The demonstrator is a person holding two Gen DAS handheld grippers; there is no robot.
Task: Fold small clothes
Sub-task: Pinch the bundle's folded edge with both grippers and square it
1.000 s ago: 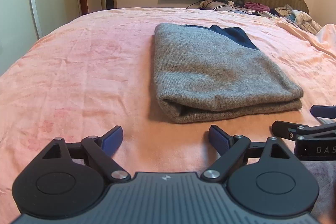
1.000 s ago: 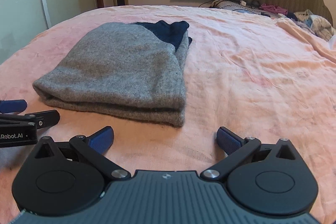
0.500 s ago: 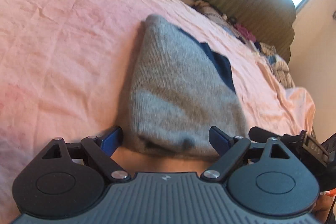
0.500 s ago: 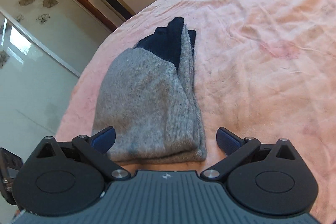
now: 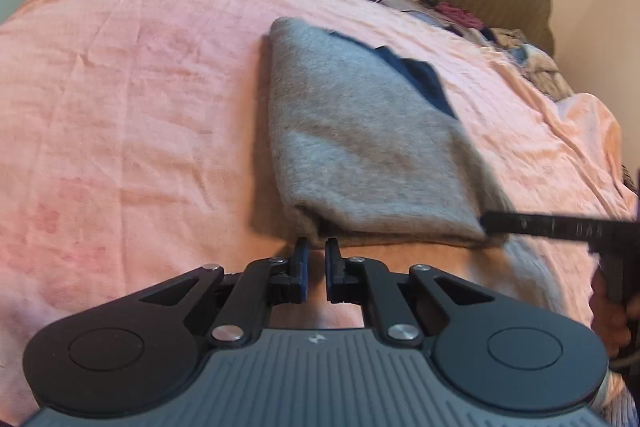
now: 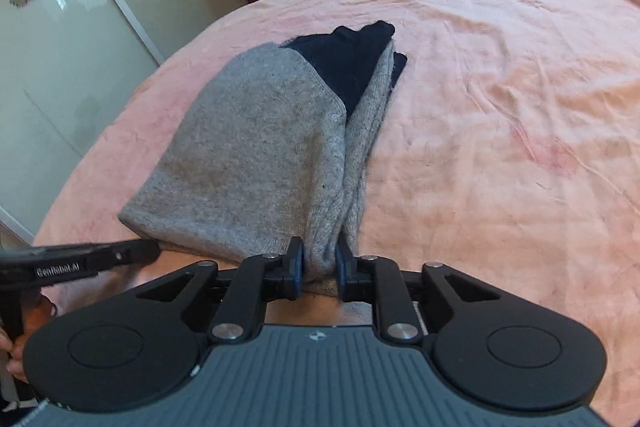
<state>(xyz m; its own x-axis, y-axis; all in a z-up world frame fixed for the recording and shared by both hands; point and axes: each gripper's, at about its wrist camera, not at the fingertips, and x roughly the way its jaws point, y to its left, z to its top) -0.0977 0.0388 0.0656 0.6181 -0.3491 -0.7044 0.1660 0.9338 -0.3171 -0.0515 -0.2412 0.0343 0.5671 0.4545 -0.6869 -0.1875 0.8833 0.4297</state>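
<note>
Left wrist view: a folded grey knitted garment with navy trim (image 5: 360,147) lies on the pink-sheeted bed (image 5: 132,107). The left tool (image 5: 316,255), jaws nearly together, sits at its near edge; whether it pinches fabric is unclear.

Right wrist view: the right tool (image 6: 319,259) is closing, pads pressing the garment's near corner.

Pink-sheeted bed (image 6: 500,131), folded grey garment (image 6: 248,163) lying on it, heap of clothes (image 5: 532,63) by the headboard

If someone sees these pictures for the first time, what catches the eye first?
First, the folded grey sweater lying in the middle of the pink bedsheet, with a dark blue part at its far end. Next, the right tongs, closing on its near corner, and the left tongs, shut at its near edge.
</note>
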